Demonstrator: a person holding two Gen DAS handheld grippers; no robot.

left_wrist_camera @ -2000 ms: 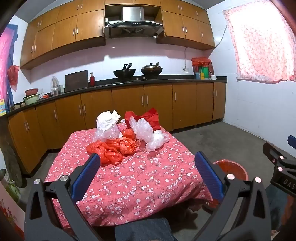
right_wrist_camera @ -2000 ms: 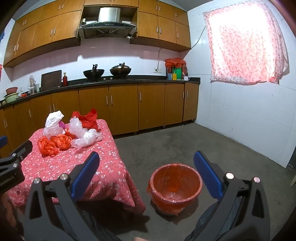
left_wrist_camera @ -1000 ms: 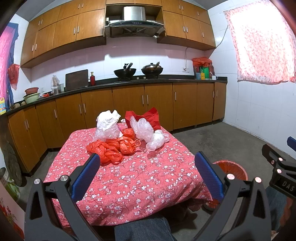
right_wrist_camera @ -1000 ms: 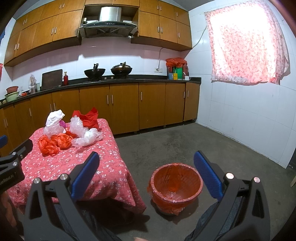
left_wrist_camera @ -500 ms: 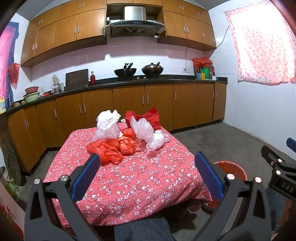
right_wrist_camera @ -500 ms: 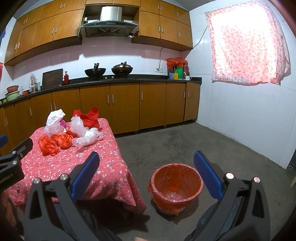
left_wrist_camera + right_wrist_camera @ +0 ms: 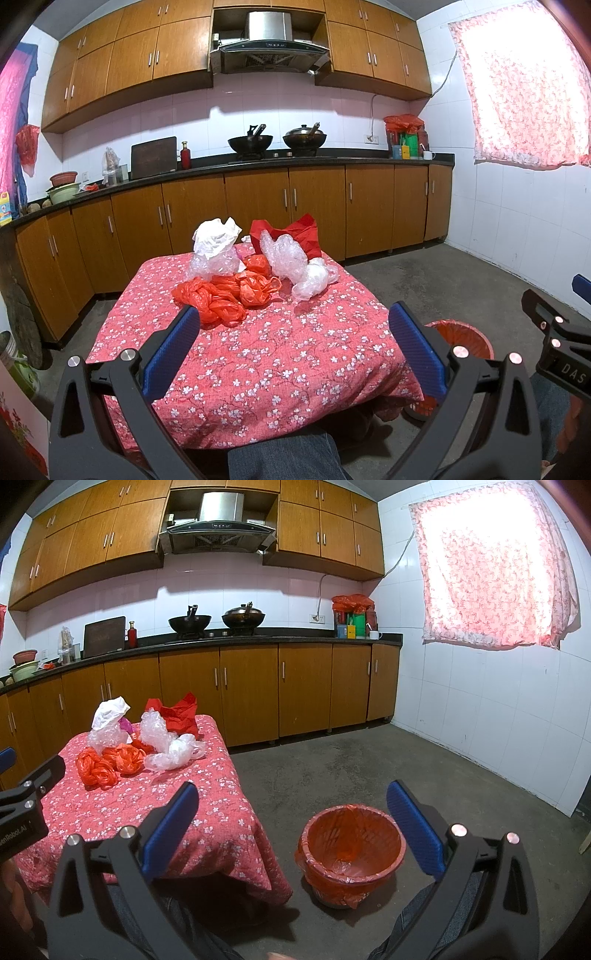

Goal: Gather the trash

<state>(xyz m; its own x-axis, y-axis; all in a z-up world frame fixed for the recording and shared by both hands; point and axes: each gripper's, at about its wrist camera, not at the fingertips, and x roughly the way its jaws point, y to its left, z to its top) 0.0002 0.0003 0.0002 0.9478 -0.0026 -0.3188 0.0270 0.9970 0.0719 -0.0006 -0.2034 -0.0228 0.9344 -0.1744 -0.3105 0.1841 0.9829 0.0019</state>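
Next to no change from two seconds back: both views nudged very slightly, trash pile and bin unmoved. Left gripper (image 7: 293, 341) jaws wide apart, empty, held over near edge of table (image 7: 258, 387). Right gripper (image 7: 291, 821) likewise spread, empty, above floor beside table. Trash: crumpled orange bags (image 7: 221, 295), clear plastic wrap (image 7: 288, 258), white bag (image 7: 216, 238), red paper (image 7: 295, 232), heaped together at table's far half. Red-lined bin (image 7: 351, 853) on floor just right of table.
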